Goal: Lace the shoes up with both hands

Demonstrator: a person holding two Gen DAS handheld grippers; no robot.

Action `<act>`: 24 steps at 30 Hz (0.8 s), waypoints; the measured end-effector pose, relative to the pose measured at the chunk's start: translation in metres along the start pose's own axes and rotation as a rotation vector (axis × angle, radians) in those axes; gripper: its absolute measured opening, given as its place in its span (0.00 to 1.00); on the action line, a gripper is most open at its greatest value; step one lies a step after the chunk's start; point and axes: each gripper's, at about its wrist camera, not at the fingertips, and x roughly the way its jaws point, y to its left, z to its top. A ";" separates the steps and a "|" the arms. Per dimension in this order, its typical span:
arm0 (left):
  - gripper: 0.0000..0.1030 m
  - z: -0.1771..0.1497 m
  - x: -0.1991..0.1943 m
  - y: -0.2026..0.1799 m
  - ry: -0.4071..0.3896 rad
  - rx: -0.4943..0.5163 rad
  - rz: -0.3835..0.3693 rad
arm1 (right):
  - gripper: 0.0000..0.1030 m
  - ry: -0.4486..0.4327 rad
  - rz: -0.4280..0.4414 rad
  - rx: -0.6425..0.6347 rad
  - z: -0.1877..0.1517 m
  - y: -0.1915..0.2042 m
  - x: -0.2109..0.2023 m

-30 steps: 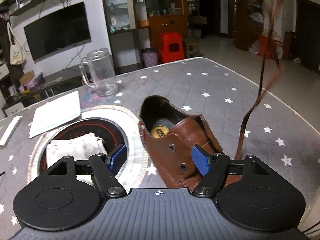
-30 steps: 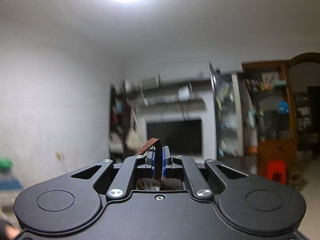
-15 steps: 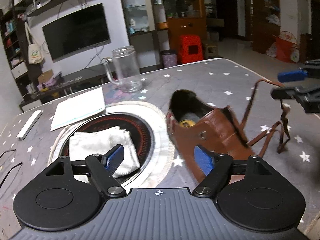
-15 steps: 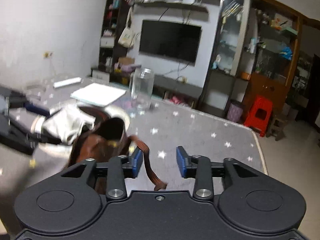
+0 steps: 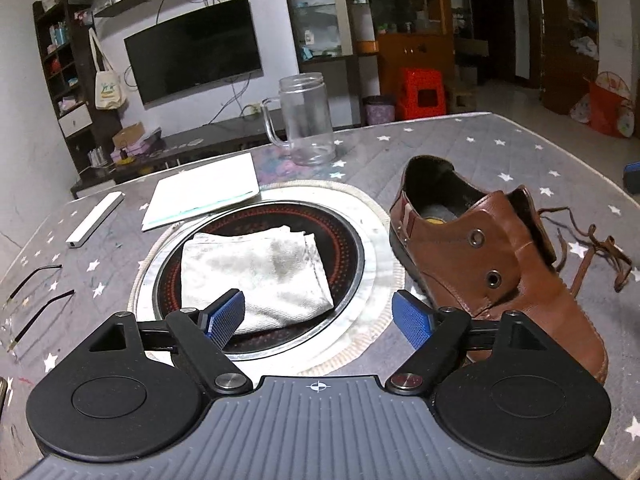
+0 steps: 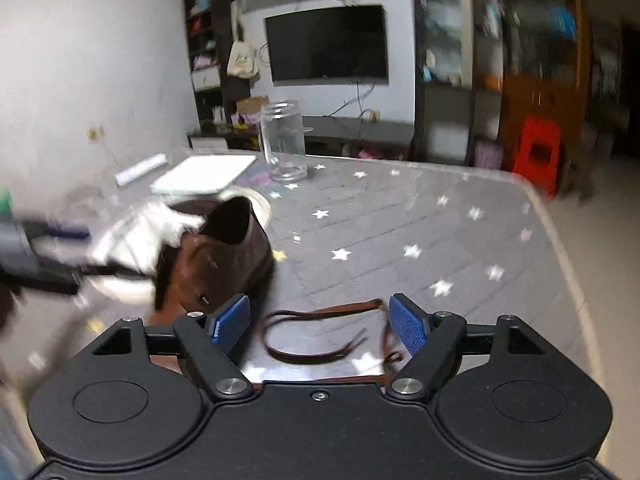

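A brown leather shoe (image 5: 480, 252) stands upright on the star-patterned table, with bare eyelets on its near flap. Its brown lace (image 5: 592, 252) lies loose on the table to the shoe's right. My left gripper (image 5: 320, 318) is open and empty, left of the shoe's toe. In the right wrist view the shoe (image 6: 224, 264) is at the left and the lace (image 6: 320, 334) lies on the table between the fingers of my right gripper (image 6: 320, 328), which is open and holds nothing. That view is blurred.
A round hotplate (image 5: 348, 256) with a folded white cloth (image 5: 252, 268) lies left of the shoe. A glass mug (image 5: 306, 120), a white notepad (image 5: 204, 192) and a white bar (image 5: 94, 220) sit farther back. The table's right edge (image 6: 560, 248) is near the lace.
My right gripper was shut on the lace and held it high; it has come down, opened and let the lace fall on the table. The left gripper has shifted left of the shoe.
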 end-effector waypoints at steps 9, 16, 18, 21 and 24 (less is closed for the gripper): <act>0.80 -0.007 0.000 0.003 0.004 -0.033 -0.026 | 0.79 0.024 0.181 0.220 0.014 -0.021 -0.022; 0.80 -0.010 -0.001 0.011 0.007 -0.049 -0.019 | 0.81 0.052 0.256 0.289 0.012 -0.026 -0.022; 0.80 -0.010 -0.001 0.011 0.007 -0.049 -0.019 | 0.84 0.049 0.244 0.287 0.012 -0.025 -0.023; 0.80 -0.011 -0.001 0.011 0.008 -0.052 -0.019 | 0.88 0.046 0.223 0.282 0.012 -0.024 -0.023; 0.80 -0.012 0.000 0.009 0.012 -0.049 -0.022 | 0.88 0.051 0.178 0.248 0.008 -0.023 -0.022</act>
